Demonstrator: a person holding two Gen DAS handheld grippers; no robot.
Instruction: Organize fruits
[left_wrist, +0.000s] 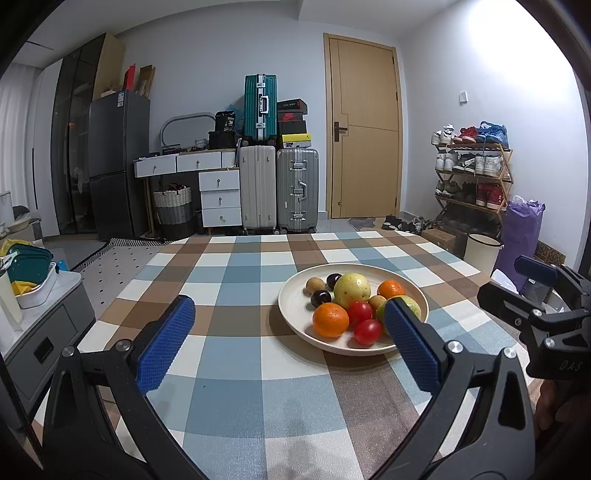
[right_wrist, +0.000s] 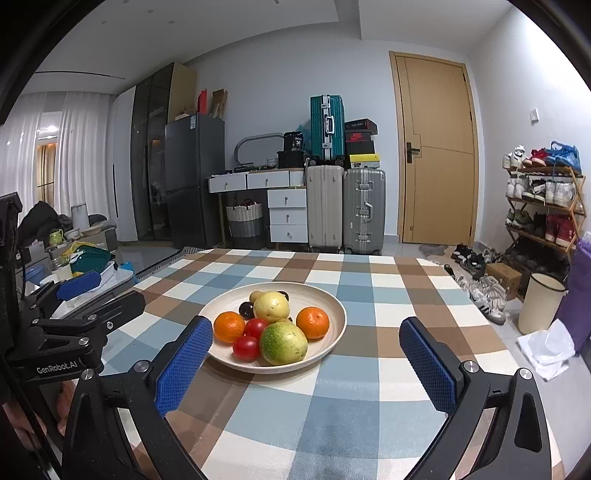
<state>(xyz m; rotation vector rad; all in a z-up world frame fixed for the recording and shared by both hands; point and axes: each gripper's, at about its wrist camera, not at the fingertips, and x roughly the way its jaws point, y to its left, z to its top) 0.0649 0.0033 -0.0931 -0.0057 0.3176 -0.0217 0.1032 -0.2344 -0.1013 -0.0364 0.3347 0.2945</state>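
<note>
Left claw (left_wrist: 290, 332) and right claw (right_wrist: 306, 354) both hover above the checked table (right_wrist: 332, 413), fingers spread apart, gripping nothing. Just ahead of both claws sits the cream plate (right_wrist: 334, 302), carrying green guava (right_wrist: 283, 343), tomatoes (right_wrist: 246, 348), oranges (right_wrist: 312, 322), yellow guava (right_wrist: 271, 307) and dark plums (right_wrist: 246, 309).

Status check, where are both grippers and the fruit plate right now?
Left gripper open, empty, short of plate. Right gripper open, empty, facing plate. Fruit all on the plate, untouched. Nothing in the way.
</note>
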